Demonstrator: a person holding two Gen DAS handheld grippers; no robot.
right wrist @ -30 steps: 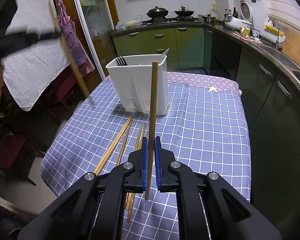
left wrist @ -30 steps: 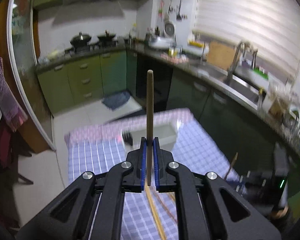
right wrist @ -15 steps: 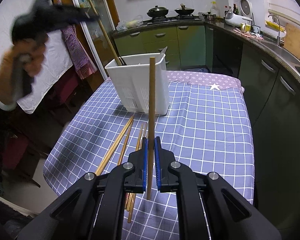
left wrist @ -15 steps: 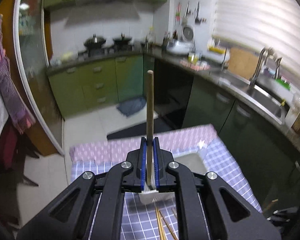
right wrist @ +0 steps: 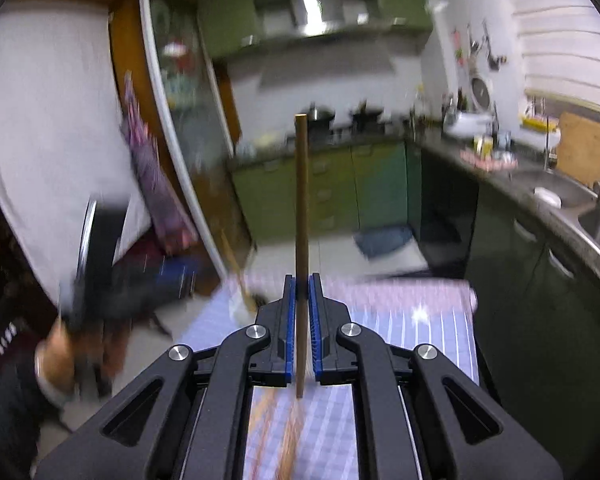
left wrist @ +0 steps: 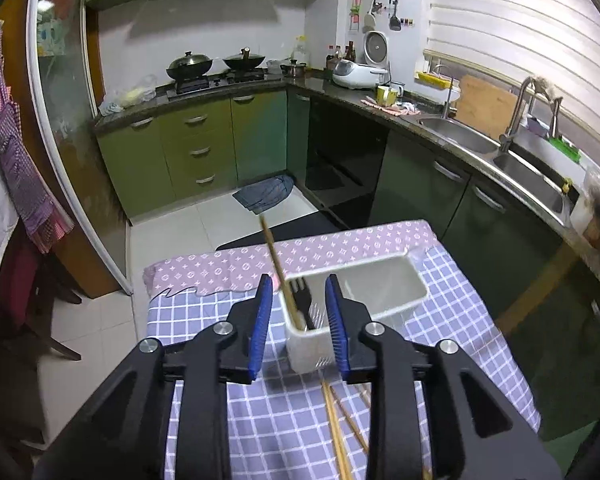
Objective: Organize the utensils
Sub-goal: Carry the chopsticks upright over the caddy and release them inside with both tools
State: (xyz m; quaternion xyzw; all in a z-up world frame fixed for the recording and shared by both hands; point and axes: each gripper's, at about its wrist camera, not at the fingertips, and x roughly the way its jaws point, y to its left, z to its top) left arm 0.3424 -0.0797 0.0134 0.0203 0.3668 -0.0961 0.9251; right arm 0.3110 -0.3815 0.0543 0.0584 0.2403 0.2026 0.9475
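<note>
A: Looking nearest first, the left gripper (left wrist: pixel 300 320) has its jaws opening, blue pads apart and pressing on nothing. The chopstick (left wrist: pixel 278 268) between them leans free, lower end already down inside the white utensil caddy (left wrist: pixel 380 292), beside a black fork (left wrist: pixel 302 300). So I'd call that a drop-off: the gripper sits right above the near compartment so the stick falls in upright.

B: And the right side?

A: Right gripper (right wrist: pixel 300 336) is clamped tight on a second chopstick (right wrist: pixel 301 208), pinched low on its length so most of it stands straight up above the jaws. That view is smeared, so little else is sure. Holding it vertical probably makes it ready to go tip-down into the caddy next.

B: Anything left on the worktop?

A: Yes. Loose chopsticks (left wrist: pixel 336 432) lie on the checked tablecloth (left wrist: pixel 204 320) just in front of the caddy, under the left gripper. Can't count them, the gripper body hides part. So sorting is partway, I'd judge.

B: Further out?

A: In the right view a person's hand (right wrist: pixel 58 354), blurred, at the left edge with the other tool. Beyond the worktop, green cabinets (left wrist: pixel 196 148), pots on the hob, a sink (left wrist: pixel 460 140) along the right wall.
</note>
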